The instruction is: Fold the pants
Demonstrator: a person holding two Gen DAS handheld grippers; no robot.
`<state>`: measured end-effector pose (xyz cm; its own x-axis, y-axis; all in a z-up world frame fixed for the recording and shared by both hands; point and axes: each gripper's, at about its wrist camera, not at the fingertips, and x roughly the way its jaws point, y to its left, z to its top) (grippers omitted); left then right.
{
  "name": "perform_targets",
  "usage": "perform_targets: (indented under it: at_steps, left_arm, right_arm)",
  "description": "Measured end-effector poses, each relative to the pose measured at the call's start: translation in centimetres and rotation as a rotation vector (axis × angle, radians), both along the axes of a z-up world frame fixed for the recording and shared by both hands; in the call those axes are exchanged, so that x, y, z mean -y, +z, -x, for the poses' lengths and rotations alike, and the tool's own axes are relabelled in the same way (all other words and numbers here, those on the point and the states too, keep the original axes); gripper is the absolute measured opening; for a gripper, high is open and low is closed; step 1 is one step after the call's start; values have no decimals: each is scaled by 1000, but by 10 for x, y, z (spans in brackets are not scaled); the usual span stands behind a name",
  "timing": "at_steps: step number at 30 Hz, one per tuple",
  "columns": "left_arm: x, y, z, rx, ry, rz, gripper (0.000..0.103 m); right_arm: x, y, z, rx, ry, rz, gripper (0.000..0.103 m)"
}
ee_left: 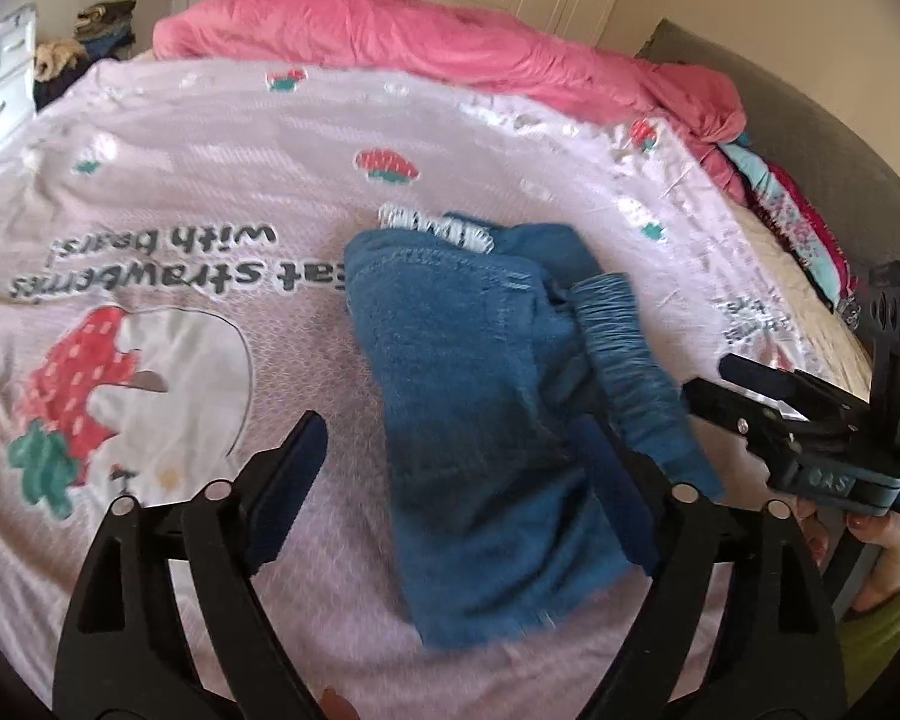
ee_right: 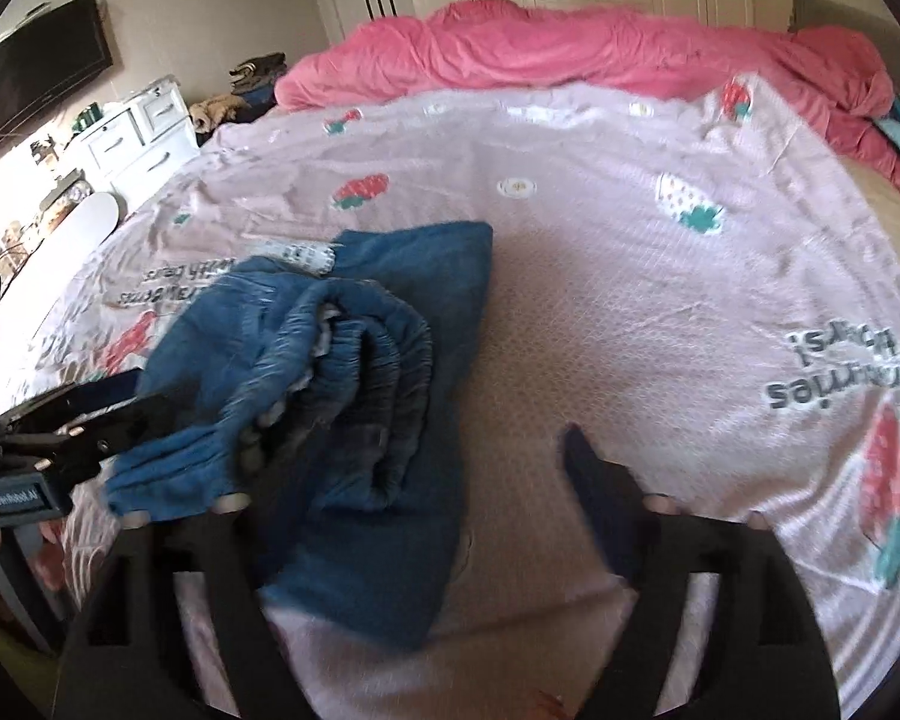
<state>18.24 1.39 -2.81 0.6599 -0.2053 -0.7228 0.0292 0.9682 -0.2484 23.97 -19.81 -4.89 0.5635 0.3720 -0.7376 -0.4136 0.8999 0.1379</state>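
The blue pants lie folded into a thick bundle on the pink strawberry-print bedspread, elastic waistband on top. My left gripper is open wide around the near end of the bundle; its left finger is clear of the cloth and its right finger sits at the cloth's edge. In the right wrist view the pants fill the left centre. My right gripper is open, its left finger under the waistband folds and its right finger on bare bedspread. Each gripper shows in the other's view: the right gripper and the left gripper.
A rumpled pink duvet lies along the far side of the bed. Folded colourful clothes sit by the grey headboard. A white dresser and a wall-mounted screen stand beyond the bed's left edge.
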Motion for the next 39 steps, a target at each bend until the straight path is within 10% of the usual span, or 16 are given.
perform_targets:
  at_steps: [14,39]
  left_arm:
    - [11,34,91,90,7,-50,94]
    - [8,4,125,12,66,-50,94]
  right_arm:
    - [25,58,104,185,-5,-55,99]
    - [24,21,143,136,-19,5,99]
